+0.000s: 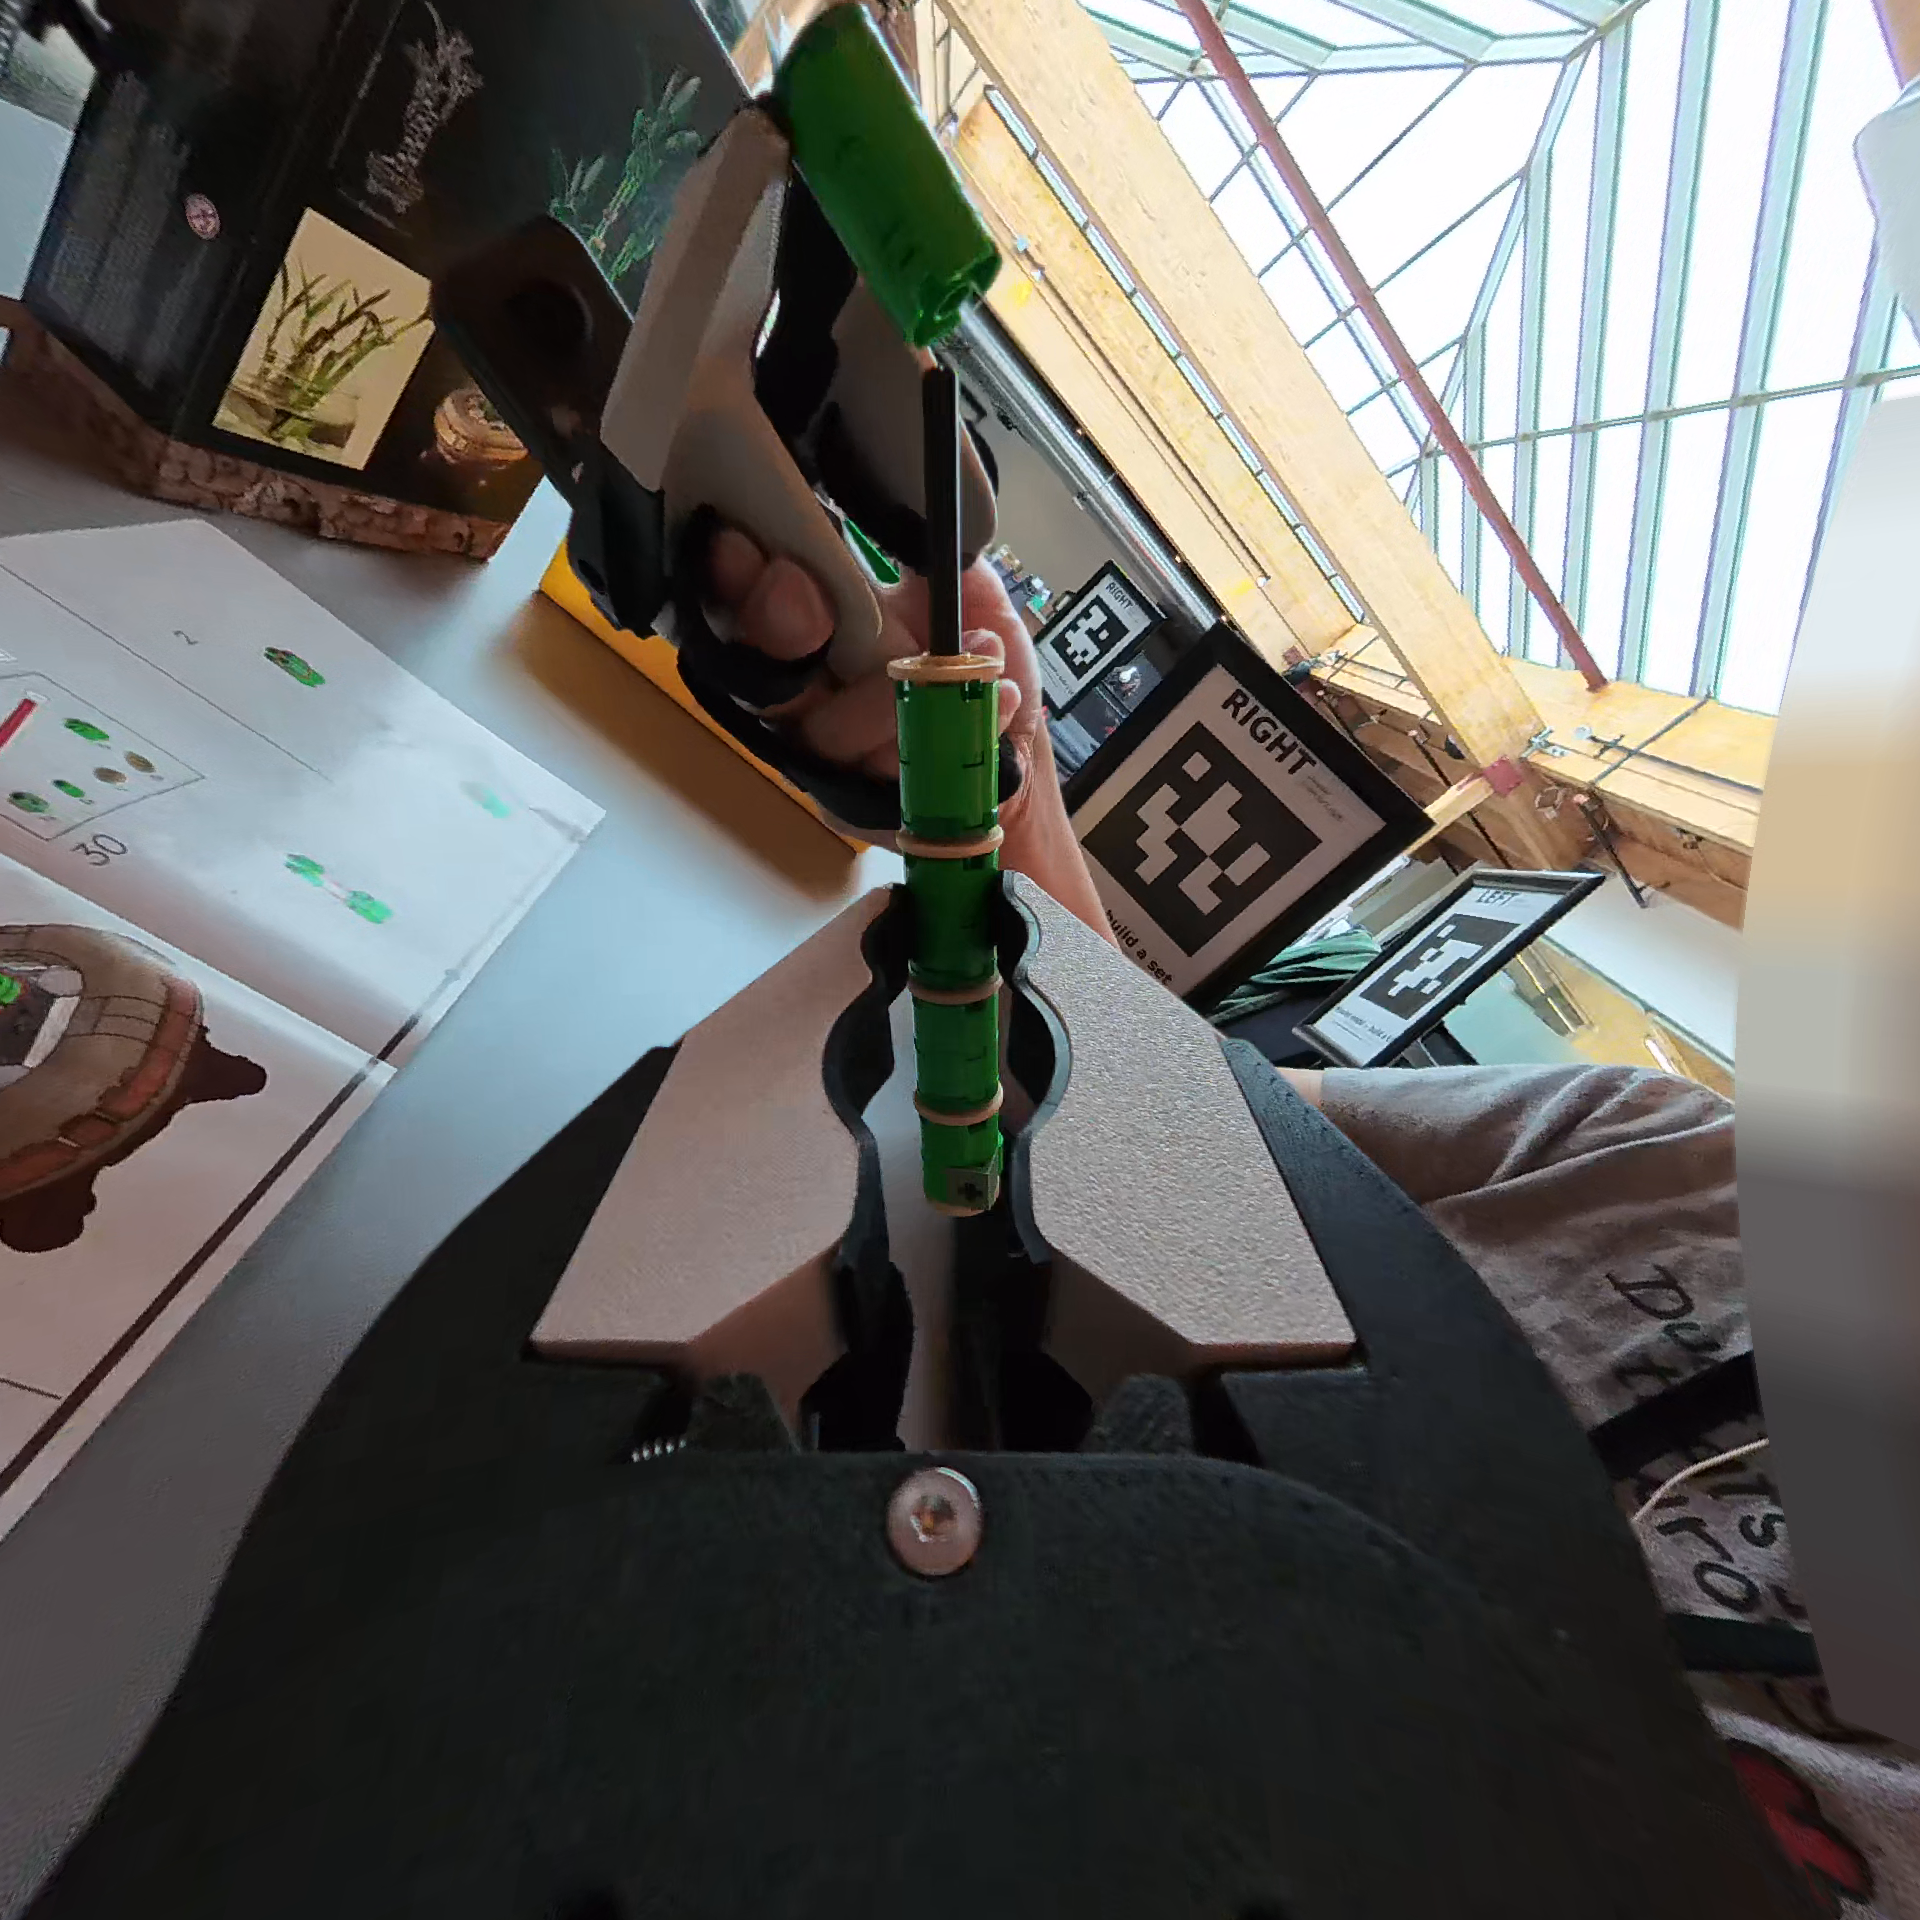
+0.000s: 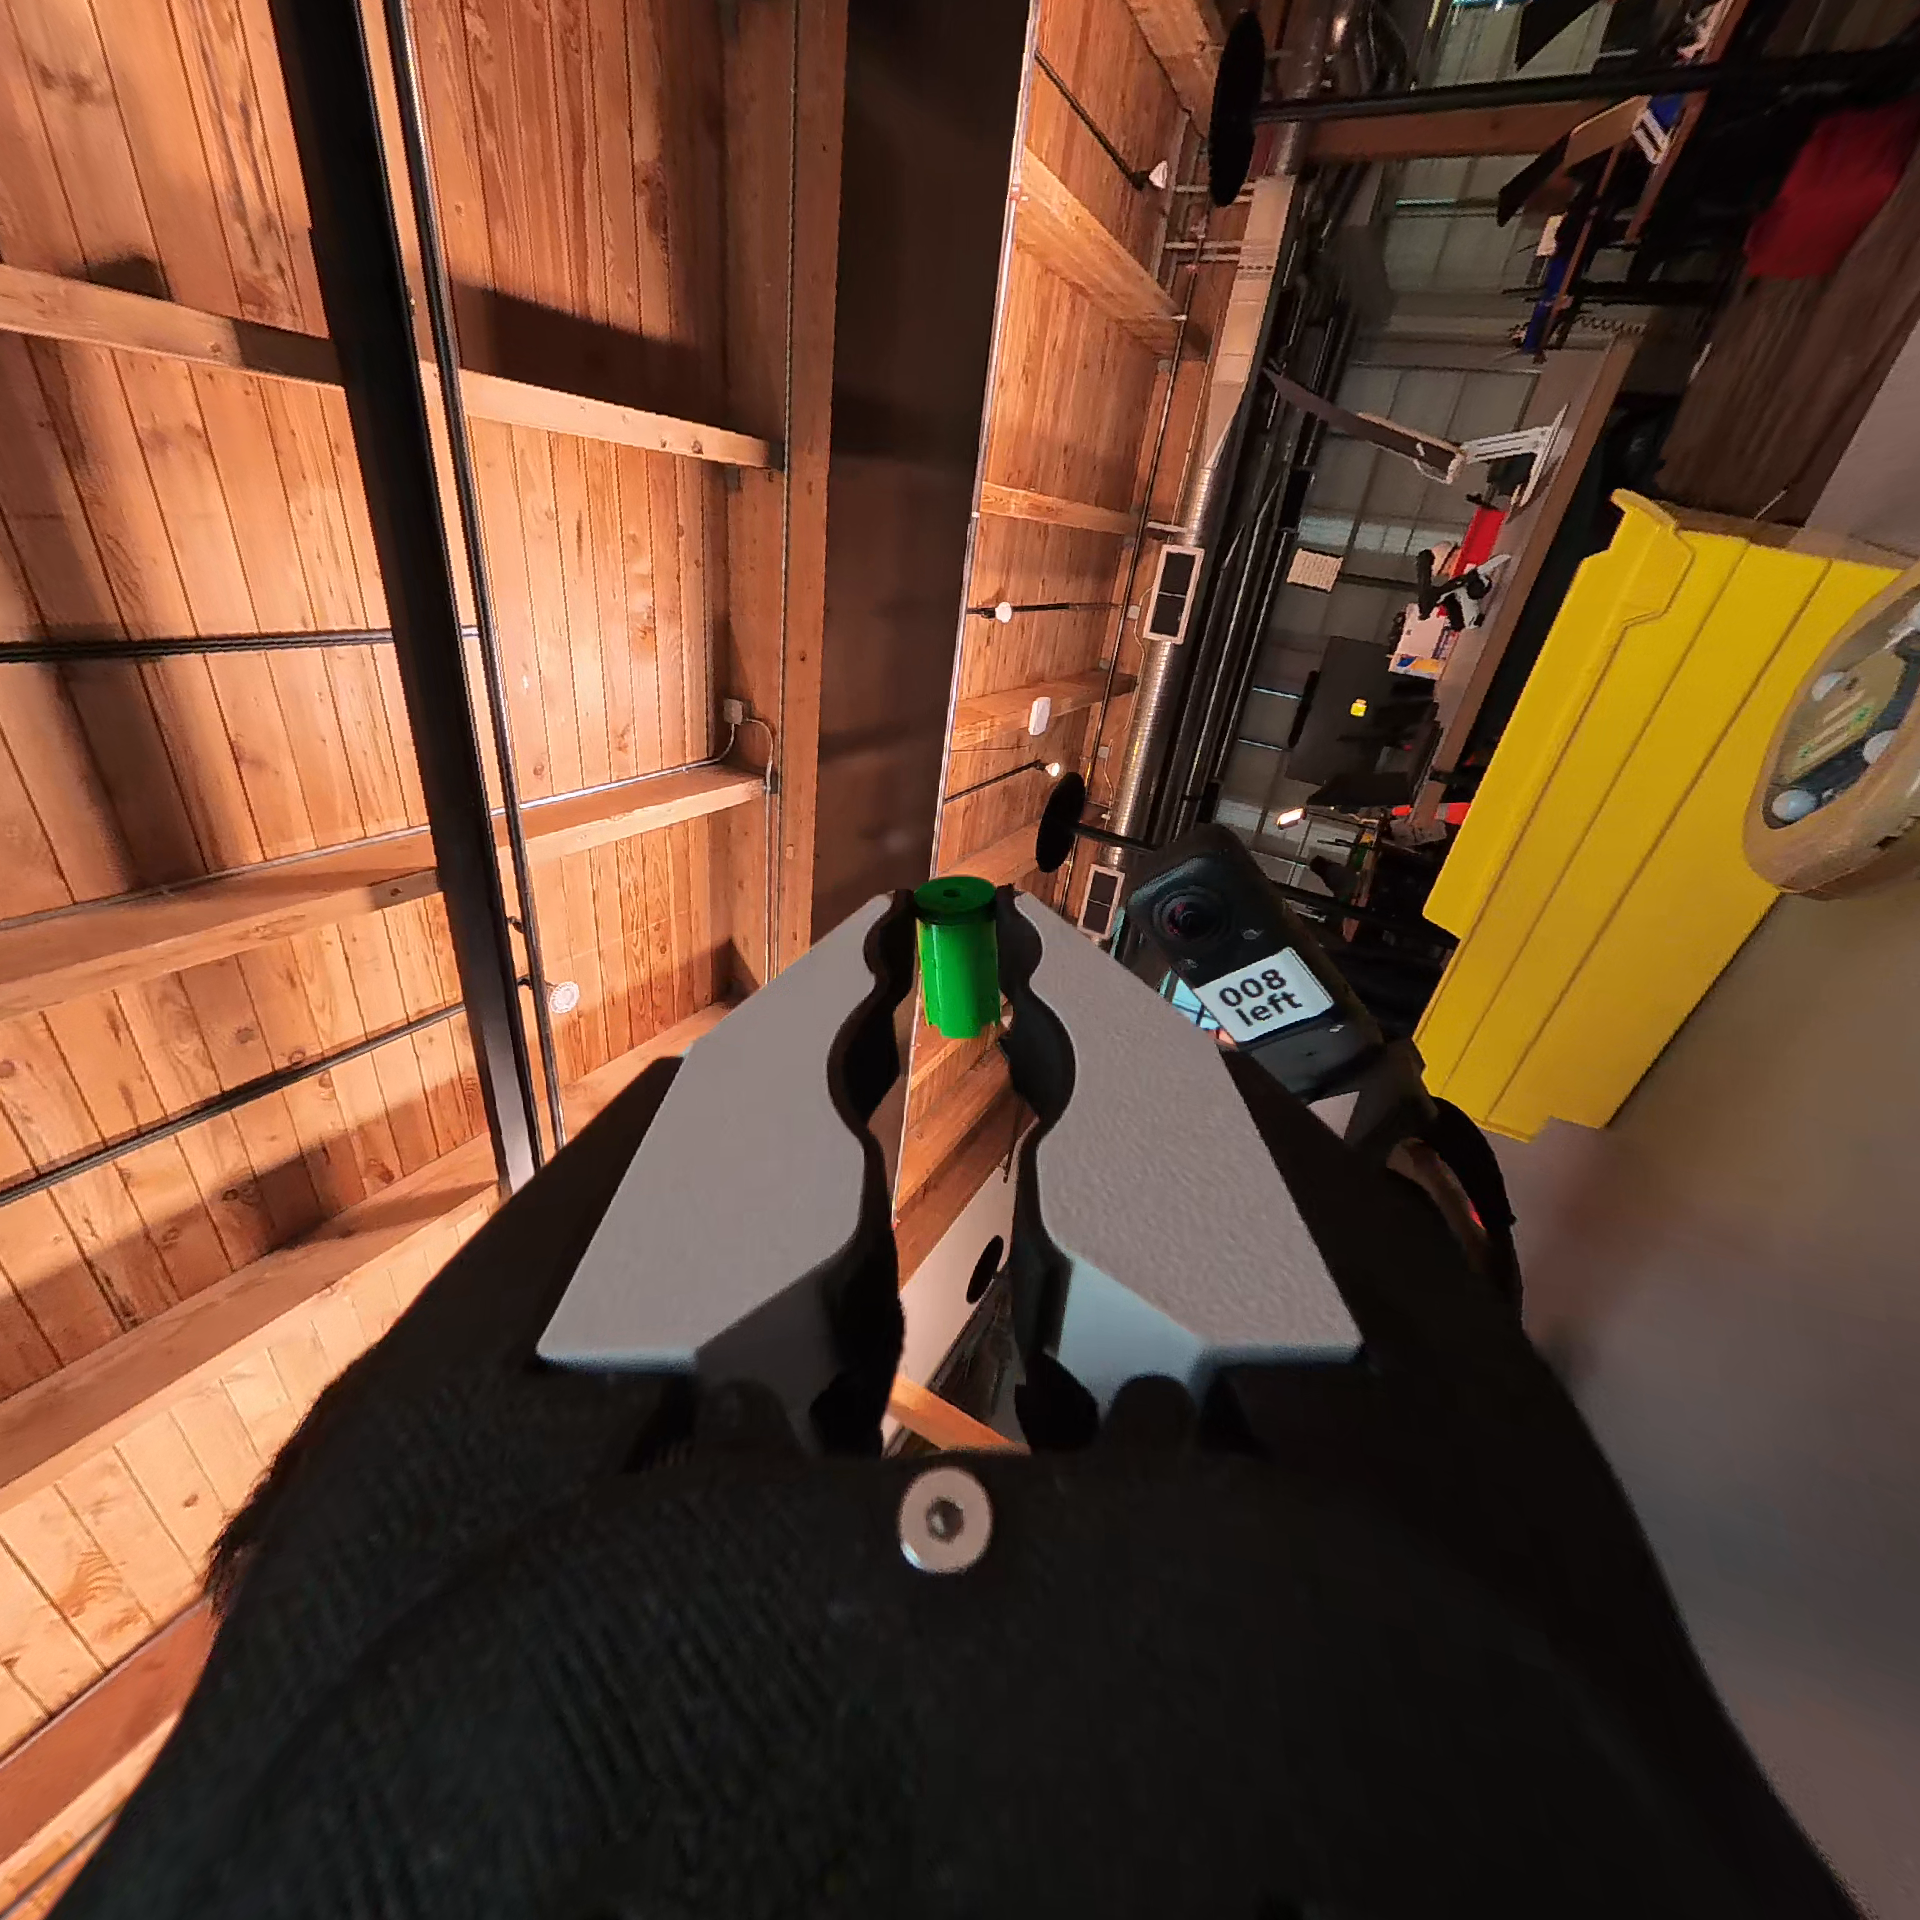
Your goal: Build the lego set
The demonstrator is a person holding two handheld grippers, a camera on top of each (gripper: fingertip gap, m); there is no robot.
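Observation:
My left gripper (image 1: 951, 956) is shut on a bamboo stalk (image 1: 949, 914) of green cylinders and tan rings threaded on a black axle (image 1: 942, 520), whose bare upper part sticks up. My right gripper (image 2: 956, 966) is shut on a single green cylinder (image 2: 956, 971), seen end-on at the fingertips. In the left wrist view that right gripper (image 1: 831, 270) holds the green cylinder (image 1: 883, 166) tilted, just above the axle's tip and apart from it.
An open instruction booklet (image 1: 260, 831) lies on the grey table (image 1: 644, 935) at left, with the dark set box (image 1: 312, 239) behind it. A yellow bin (image 2: 1621, 821) stands at right. Two framed marker cards (image 1: 1226, 821) stand beyond the stalk. Some 11 centimetres of space lies between my two pairs of fingers.

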